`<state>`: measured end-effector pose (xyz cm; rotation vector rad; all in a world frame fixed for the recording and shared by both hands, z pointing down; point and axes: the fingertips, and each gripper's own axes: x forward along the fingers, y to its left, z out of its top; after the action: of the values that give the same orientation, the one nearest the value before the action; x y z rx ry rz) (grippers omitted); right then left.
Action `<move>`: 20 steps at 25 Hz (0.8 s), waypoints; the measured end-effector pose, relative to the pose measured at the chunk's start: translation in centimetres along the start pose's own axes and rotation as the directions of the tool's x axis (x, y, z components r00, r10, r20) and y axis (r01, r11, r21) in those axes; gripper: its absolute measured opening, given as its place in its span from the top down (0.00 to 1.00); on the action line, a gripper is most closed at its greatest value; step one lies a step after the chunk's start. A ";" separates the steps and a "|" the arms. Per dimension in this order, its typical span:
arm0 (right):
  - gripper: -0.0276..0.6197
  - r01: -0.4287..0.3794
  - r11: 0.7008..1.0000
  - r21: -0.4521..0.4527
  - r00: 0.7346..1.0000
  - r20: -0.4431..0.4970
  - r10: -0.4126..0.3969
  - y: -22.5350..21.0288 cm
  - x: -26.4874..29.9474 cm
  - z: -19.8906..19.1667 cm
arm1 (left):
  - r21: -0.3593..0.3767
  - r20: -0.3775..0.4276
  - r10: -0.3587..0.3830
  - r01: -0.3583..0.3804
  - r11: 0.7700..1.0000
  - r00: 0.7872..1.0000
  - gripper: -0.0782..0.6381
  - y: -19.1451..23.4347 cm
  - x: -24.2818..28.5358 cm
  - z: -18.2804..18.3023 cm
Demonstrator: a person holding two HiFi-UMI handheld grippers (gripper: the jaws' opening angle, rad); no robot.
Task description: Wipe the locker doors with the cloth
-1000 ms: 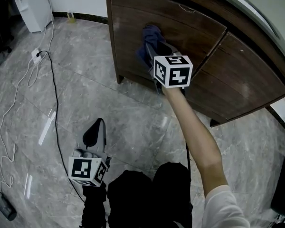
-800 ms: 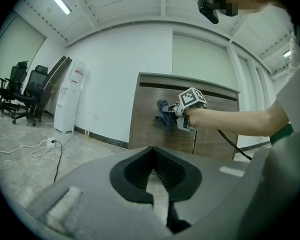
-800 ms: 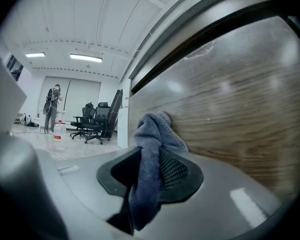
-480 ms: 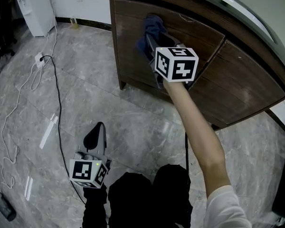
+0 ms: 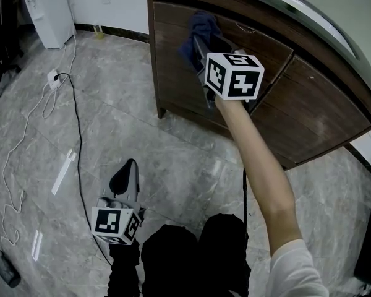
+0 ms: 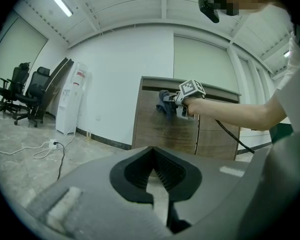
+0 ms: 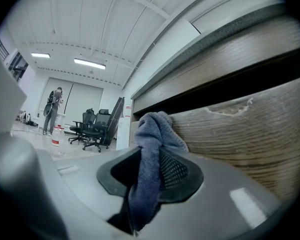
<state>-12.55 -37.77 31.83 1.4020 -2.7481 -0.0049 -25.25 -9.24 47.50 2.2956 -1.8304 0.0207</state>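
Cloth [image 7: 150, 134] pinched in right claw [image 7: 152, 161], long axis upright, bunched top against the left locker door [image 5: 173, 79] near its top edge. Only the head view shows left claw [image 5: 125, 177] low over the floor [image 5: 173, 159]. Its own view shows jaws together, empty.

No text, label or number can be read anywhere.
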 end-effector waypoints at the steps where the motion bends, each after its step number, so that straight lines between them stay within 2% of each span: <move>1: 0.80 0.000 1.000 -0.003 1.000 0.003 0.000 0.1 0.1 0.2 | 0.001 0.000 0.001 -0.001 1.000 1.000 0.89 0.1 -0.1 0.0; 8: 0.80 0.015 0.997 -0.076 1.000 0.018 -0.014 0.6 0.7 -0.2 | -0.001 -0.001 0.016 -0.016 1.000 1.000 0.89 0.8 -0.5 -0.2; 20: 0.80 0.004 1.000 -0.028 0.999 -0.053 -0.005 1.2 1.7 -6.3 | -0.008 -0.012 0.026 -0.026 1.000 1.000 0.89 1.6 -0.6 -0.8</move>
<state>-14.20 -38.31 38.22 1.3808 -2.6915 -0.0055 -26.84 -8.87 48.40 2.2609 -1.8513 0.0314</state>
